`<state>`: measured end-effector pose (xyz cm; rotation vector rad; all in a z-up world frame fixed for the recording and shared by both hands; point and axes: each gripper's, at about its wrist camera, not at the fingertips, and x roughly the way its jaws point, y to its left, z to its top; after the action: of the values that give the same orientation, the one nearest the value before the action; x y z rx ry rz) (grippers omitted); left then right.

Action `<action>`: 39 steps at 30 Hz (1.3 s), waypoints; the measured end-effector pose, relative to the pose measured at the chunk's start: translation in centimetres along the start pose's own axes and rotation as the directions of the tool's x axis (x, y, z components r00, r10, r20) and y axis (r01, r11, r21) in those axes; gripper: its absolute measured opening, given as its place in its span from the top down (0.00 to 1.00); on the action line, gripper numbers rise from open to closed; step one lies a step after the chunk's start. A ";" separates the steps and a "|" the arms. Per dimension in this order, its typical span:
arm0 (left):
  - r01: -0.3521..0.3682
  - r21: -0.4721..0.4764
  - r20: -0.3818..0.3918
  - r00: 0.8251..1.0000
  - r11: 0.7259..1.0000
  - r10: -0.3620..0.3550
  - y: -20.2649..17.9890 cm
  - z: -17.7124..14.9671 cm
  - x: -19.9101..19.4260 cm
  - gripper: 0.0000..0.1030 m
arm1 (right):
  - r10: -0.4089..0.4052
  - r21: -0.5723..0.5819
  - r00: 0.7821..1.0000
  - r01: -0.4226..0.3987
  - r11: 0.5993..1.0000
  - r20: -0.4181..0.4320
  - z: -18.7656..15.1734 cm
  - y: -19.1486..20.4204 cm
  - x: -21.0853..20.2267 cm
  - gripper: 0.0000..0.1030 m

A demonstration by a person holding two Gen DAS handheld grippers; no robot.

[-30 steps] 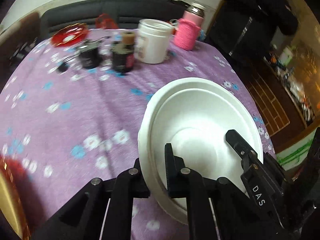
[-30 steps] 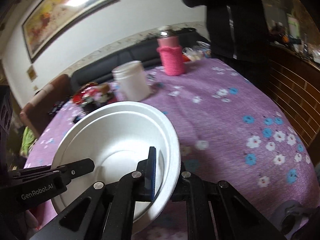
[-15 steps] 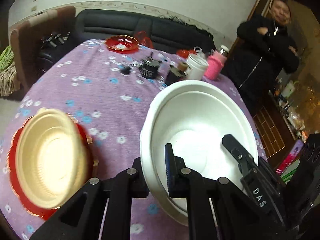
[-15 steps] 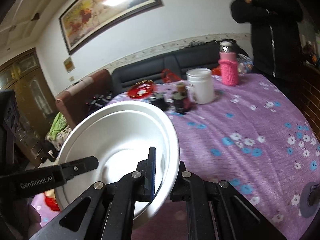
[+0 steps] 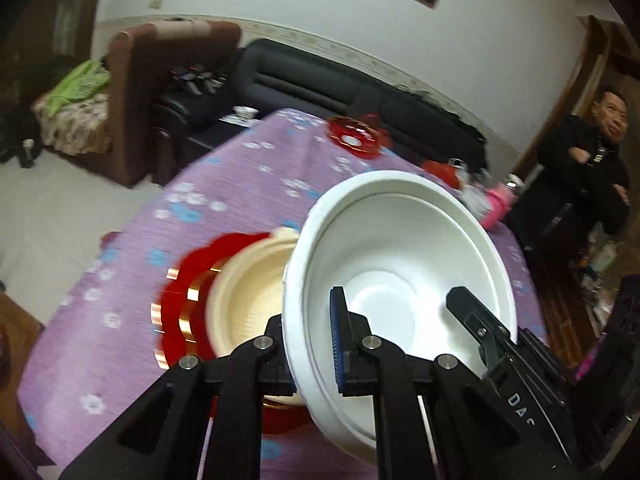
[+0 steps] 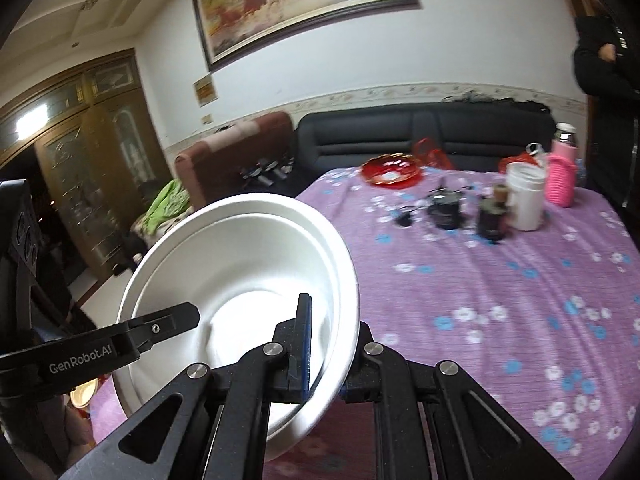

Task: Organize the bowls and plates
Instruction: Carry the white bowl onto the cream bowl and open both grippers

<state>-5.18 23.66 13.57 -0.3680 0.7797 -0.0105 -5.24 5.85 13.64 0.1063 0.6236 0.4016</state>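
Left wrist view: left gripper (image 5: 312,344) and right gripper (image 6: 326,352) each pinch opposite rims of the white foam bowl (image 5: 400,264), sharing its load, held tilted above the cream bowl (image 5: 248,300) on the red plate (image 5: 180,304) near the table's (image 5: 240,176) edge, likely for nesting.

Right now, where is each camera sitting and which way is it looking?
Left wrist: sits on the left gripper, looks forward and down over the white bowl clamped at its rim, toward a cream bowl on a red plate; own fingers and the other gripper show.
Right wrist: sits on the right gripper, looks across the purple tablecloth to the sofa; own fingers and the left gripper show.
Shared: the white bowl, the tablecloth, and the far red dish.
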 end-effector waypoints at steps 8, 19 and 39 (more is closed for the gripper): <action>-0.102 0.017 -0.013 0.995 0.995 0.102 2.5 -0.5 2.5 0.90 | -0.049 -0.043 0.996 0.046 0.998 -0.075 -1.2 2.5 4.9 0.88; -0.186 0.040 -0.015 0.982 0.982 0.187 3.9 -0.9 4.8 0.90 | -0.085 -0.076 0.988 0.076 0.994 -0.126 -2.4 3.3 7.8 0.87; -0.260 -0.007 0.223 0.941 0.966 0.255 3.1 -1.4 -1.7 0.32 | -0.039 0.003 0.998 0.038 0.999 0.051 -2.0 2.2 4.0 0.29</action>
<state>-7.73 26.38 12.79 -0.2385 0.6001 0.2639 -4.19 9.44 10.33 0.1057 0.5750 0.3601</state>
